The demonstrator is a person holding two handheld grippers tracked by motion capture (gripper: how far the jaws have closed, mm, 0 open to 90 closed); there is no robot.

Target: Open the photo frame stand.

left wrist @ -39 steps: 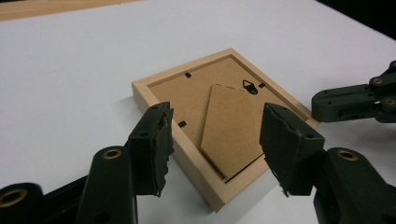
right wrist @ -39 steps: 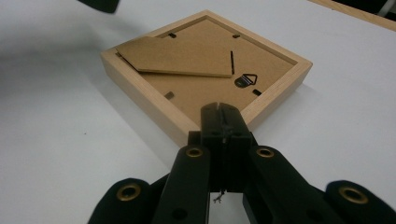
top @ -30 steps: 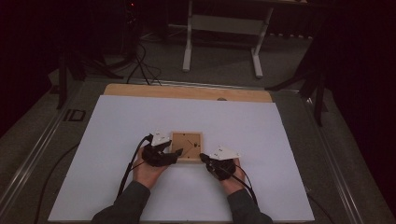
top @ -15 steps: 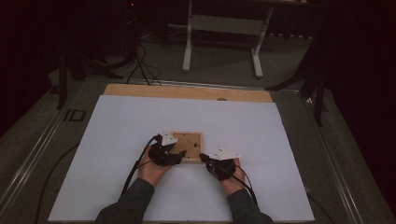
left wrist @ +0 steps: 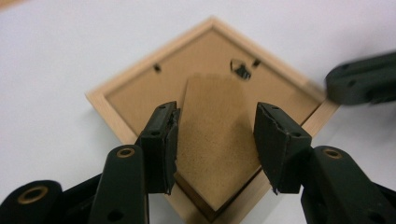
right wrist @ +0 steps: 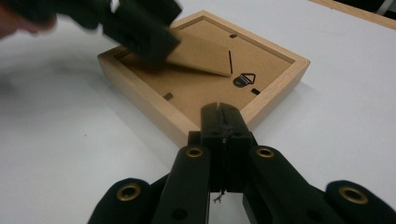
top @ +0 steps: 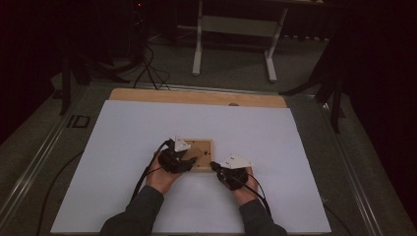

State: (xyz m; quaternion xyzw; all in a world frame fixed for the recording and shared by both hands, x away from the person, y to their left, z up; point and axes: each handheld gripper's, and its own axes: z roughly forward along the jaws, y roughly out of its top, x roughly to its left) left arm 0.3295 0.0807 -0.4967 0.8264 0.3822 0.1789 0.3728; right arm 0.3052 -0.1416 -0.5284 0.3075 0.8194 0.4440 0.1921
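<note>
Left gripper [left wrist: 215, 144] jaws closing around raised stand flap [left wrist: 212, 140] since earlier frame, not yet pinching; picture frame [top: 198, 153] lying face-down near table's [top: 305, 196] front-middle edge; right gripper [right wrist: 223, 116], jaws together, pressing against frame corner, likely bracing it

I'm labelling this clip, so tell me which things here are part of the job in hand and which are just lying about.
In the job:
picture frame, lying face down
its fold-out stand, raised between the left gripper's closing jaws
right gripper, shut, at the frame's edge

Lying about:
white sheet
wooden board
trestle stand behind the table
</note>
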